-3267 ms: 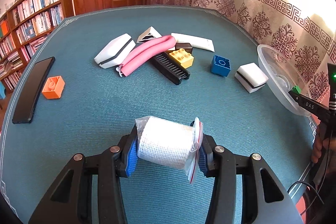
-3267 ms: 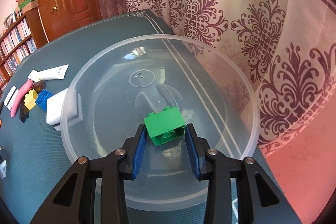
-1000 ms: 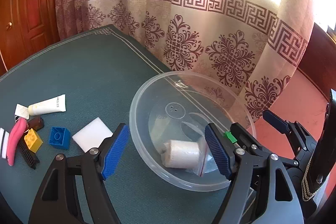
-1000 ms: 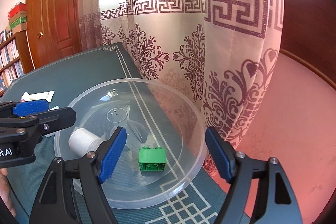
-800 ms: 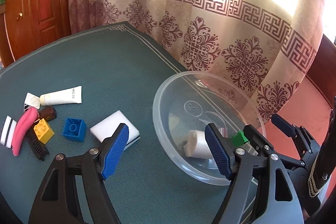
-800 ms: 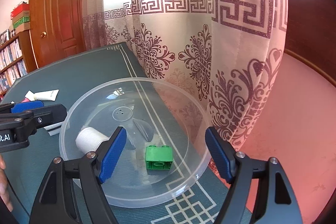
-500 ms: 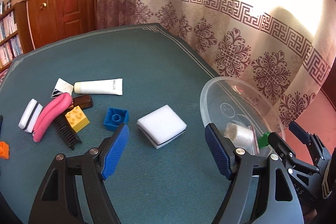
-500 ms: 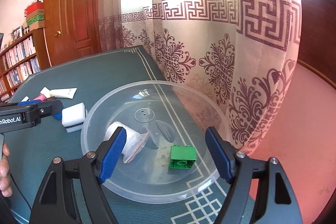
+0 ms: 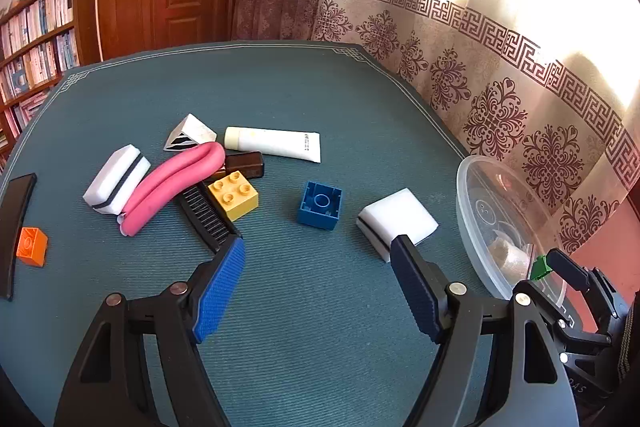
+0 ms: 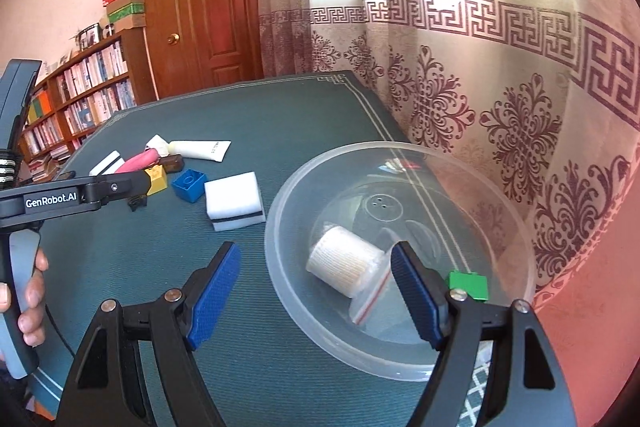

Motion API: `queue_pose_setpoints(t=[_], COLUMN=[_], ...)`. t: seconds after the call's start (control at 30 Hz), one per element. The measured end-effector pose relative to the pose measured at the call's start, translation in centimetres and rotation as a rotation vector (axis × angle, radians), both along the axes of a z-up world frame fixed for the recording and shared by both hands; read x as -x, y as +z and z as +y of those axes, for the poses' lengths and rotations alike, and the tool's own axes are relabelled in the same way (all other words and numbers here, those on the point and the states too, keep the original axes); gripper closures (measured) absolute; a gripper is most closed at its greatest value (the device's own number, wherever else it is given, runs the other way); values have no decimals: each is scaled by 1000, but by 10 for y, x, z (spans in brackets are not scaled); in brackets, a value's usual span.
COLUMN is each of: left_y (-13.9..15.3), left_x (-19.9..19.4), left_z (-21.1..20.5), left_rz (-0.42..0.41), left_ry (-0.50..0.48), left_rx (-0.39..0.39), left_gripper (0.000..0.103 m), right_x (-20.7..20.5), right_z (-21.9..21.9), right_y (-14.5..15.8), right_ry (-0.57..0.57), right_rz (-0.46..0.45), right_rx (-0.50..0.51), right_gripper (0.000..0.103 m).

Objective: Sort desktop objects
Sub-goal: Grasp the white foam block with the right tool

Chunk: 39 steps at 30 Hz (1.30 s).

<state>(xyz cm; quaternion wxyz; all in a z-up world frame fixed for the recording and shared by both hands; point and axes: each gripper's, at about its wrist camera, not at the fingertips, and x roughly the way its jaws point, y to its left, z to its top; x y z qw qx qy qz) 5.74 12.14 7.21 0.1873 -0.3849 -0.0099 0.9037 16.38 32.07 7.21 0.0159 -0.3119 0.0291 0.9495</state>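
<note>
A: How are the grippers seen?

B: The left gripper is spread wide with nothing between its pads, held above the teal tabletop. The right gripper is likewise spread, at the near rim of the clear plastic bowl.

A: Where are the objects found?

B: A bagged gauze roll and a green brick lie in the bowl. The white sponge and blue brick remain on the table, near the yellow brick, pink curler and black comb.

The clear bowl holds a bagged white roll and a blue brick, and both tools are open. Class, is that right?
Not quite: the brick in the clear bowl beside the bagged white roll is green, as the right wrist view shows. Both the left tool and right tool are open.
</note>
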Motion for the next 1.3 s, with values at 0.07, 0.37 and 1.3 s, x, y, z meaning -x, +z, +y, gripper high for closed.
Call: queue_pose_setpoints(t=[0.07, 0.37, 1.3], left_y=[-1, -5, -25], left_x=[1, 7, 26], left_z=[-6, -32, -59], left_rz=[-1, -9, -47], left_ry=[9, 59, 102], left_rx=[3, -3, -3], left_gripper=[25, 25, 25], right_x=[5, 47, 143], right_z=[-8, -39, -77], right_y=[2, 3, -39], right_ry=[23, 125, 189], right_rz=[0, -35, -252], right_rx=[-8, -16, -190], right_gripper=[22, 22, 22])
